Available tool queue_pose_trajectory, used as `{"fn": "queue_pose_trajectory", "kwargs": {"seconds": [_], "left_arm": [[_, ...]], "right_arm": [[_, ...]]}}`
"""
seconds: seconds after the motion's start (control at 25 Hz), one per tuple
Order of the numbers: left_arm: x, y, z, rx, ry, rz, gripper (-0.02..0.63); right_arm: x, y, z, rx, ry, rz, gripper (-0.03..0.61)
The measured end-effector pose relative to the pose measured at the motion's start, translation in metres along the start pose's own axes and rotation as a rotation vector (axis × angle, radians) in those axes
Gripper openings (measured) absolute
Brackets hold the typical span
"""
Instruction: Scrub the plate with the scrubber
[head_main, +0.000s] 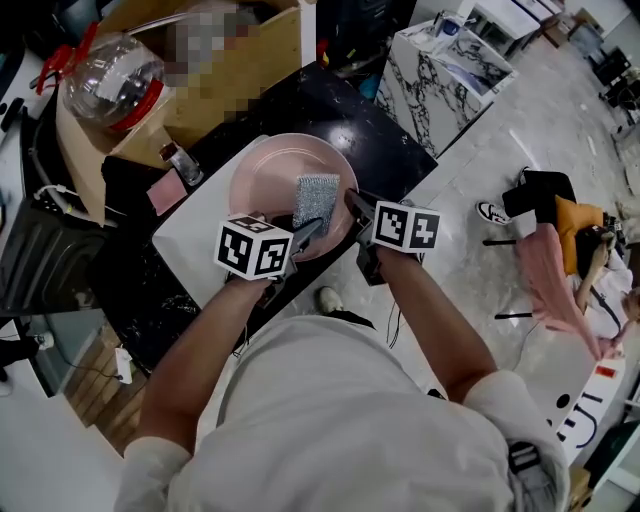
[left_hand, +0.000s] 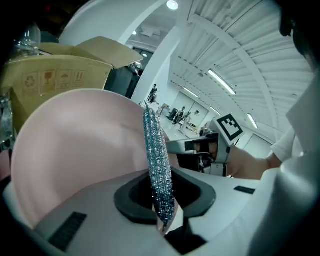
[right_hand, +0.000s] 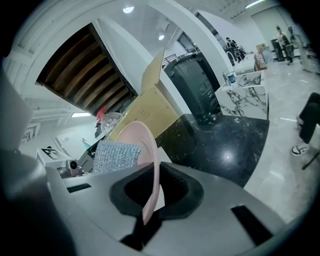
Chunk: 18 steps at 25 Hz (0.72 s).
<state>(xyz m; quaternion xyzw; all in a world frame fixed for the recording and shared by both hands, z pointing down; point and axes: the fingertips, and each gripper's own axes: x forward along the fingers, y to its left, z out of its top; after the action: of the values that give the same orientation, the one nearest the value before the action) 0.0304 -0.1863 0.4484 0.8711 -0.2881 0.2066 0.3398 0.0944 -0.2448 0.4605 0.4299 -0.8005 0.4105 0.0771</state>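
Note:
A pink plate (head_main: 270, 180) is held above a white board on the black table. My right gripper (head_main: 354, 203) is shut on the plate's right rim (right_hand: 151, 170). A flat silvery scrubber (head_main: 316, 198) lies against the plate's inner face, and my left gripper (head_main: 306, 232) is shut on its lower edge. In the left gripper view the scrubber (left_hand: 157, 160) stands edge-on between the jaws, with the plate (left_hand: 75, 145) just left of it. In the right gripper view the scrubber (right_hand: 116, 156) shows left of the plate.
A white board (head_main: 195, 240) lies under the plate on the black table (head_main: 330, 110). A cardboard box (head_main: 230, 70) and a clear dome with a red rim (head_main: 110, 80) stand behind. A small bottle (head_main: 182, 165) stands left of the plate. A marble-patterned block (head_main: 440, 80) is at the right.

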Motion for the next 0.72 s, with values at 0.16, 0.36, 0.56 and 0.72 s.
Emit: {"fn": "queue_pose_trajectory", "kwargs": {"seconds": [0.16,0.36,0.56,0.72], "left_arm": [[0.009,0.001,-0.006,-0.027,0.015,-0.012,0.072],[0.003,0.015,-0.009,-0.034,0.026,0.022,0.072],[-0.015,0.037,-0.012,-0.037,0.024,0.068,0.072],[-0.033,0.056,-0.013,-0.051,0.013,0.106,0.072]], "right_arm": [[-0.001,0.004,-0.001,-0.001,-0.003,0.007,0.025],[-0.006,0.002,-0.001,-0.002,0.000,0.013,0.026],[-0.007,-0.001,0.001,0.001,-0.010,0.012,0.028],[-0.010,-0.005,0.002,-0.003,-0.013,0.005,0.028]]}}
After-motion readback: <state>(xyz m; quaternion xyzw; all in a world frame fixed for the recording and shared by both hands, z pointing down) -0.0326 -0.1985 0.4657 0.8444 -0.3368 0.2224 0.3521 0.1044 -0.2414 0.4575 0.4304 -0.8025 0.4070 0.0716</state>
